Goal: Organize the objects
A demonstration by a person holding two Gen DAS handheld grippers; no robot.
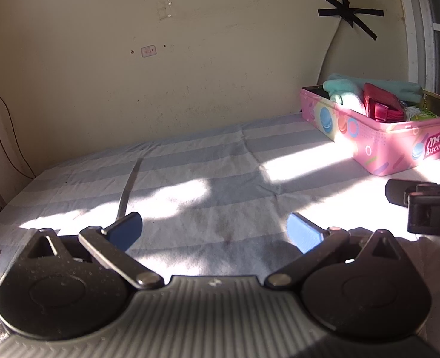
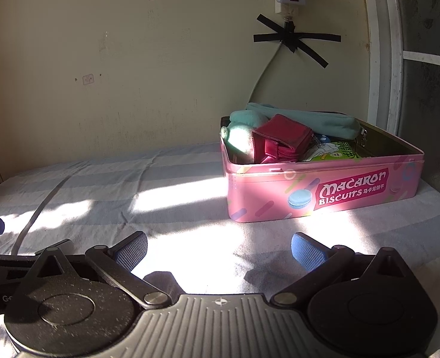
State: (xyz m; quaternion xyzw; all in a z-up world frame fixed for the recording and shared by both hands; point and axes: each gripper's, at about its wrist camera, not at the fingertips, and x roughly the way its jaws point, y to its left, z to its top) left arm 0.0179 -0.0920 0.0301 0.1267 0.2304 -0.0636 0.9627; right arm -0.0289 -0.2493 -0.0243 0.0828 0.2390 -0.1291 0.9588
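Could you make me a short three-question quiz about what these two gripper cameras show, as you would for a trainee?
1. True or false: the pink biscuit tin stands open with things inside it.
2. Which item lies in the tin between the teal pouch and the green packet? A) a red wallet B) a blue mug C) a yellow sponge
3. Fill in: the left gripper and the right gripper both have their fingers ____ and hold nothing.

Key:
1. True. No lid is on it.
2. A, the red wallet.
3. Open, above the striped cloth.
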